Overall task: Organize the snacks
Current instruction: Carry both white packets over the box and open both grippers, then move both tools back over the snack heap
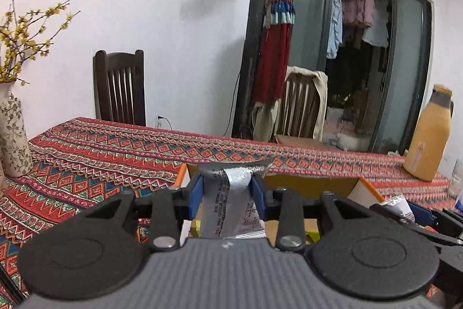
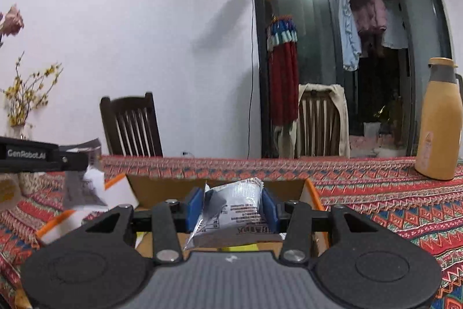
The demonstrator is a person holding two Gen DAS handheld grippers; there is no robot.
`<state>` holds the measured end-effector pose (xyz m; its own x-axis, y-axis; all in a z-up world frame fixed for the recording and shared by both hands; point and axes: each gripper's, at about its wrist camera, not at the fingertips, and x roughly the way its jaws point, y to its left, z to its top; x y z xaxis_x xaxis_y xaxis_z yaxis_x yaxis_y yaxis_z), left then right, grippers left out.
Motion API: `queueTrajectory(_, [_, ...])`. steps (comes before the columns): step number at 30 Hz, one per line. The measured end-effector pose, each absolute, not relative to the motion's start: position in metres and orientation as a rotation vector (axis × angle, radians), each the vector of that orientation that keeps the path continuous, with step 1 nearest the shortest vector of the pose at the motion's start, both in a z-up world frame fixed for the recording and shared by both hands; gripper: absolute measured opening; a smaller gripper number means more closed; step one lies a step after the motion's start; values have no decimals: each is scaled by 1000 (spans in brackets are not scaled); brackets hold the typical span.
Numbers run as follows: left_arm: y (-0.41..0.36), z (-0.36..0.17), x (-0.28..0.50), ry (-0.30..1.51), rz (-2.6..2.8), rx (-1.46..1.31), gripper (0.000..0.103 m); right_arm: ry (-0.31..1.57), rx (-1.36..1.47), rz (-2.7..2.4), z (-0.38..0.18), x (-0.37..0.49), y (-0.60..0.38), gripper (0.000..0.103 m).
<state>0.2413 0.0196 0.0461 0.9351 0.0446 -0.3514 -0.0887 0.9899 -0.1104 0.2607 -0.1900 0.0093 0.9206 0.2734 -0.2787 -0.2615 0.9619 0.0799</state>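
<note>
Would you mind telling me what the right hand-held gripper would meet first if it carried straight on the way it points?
Probably the far wall of the open cardboard box, just beyond the silver snack packet that the right hand-held gripper holds; depth is unclear.

Silver snack packet point(image 1: 228, 201) between gripper point(image 1: 227, 187) pads

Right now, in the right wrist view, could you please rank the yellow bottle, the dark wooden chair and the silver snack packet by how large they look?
1. Dark wooden chair
2. Silver snack packet, inflated by nearness
3. Yellow bottle, close to the packet; unsure.
</note>
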Motion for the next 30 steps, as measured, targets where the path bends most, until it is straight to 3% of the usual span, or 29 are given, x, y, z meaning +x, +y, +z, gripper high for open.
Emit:
queueTrajectory(5, [14, 39, 238, 363, 61, -117, 37, 317, 38, 270, 3, 259, -185, 47])
queueTrajectory(8, [13, 38, 233, 342, 65, -123, 40, 317, 45, 262, 2, 253, -187, 59])
queueTrajectory(10, [12, 40, 229, 320, 69, -122, 61, 319, 51, 259, 3, 252, -189, 64])
queueTrajectory(11, [12, 41, 227, 308, 77, -123, 71, 317, 57, 259, 3, 251, -190, 74])
queueTrajectory(12, [12, 41, 224, 291, 92, -123, 90, 315, 62, 257, 3, 250, -191, 82])
queueTrajectory(13, [11, 42, 222, 276, 107, -123, 103, 309, 66, 252, 3, 249, -192, 97])
queueTrajectory(14, [12, 43, 219, 261, 117, -127, 103, 303, 69, 244, 3, 249, -193, 103])
queueTrajectory(30, [12, 44, 211, 245, 105, -138, 103, 261, 95, 178, 8, 242, -202, 103])
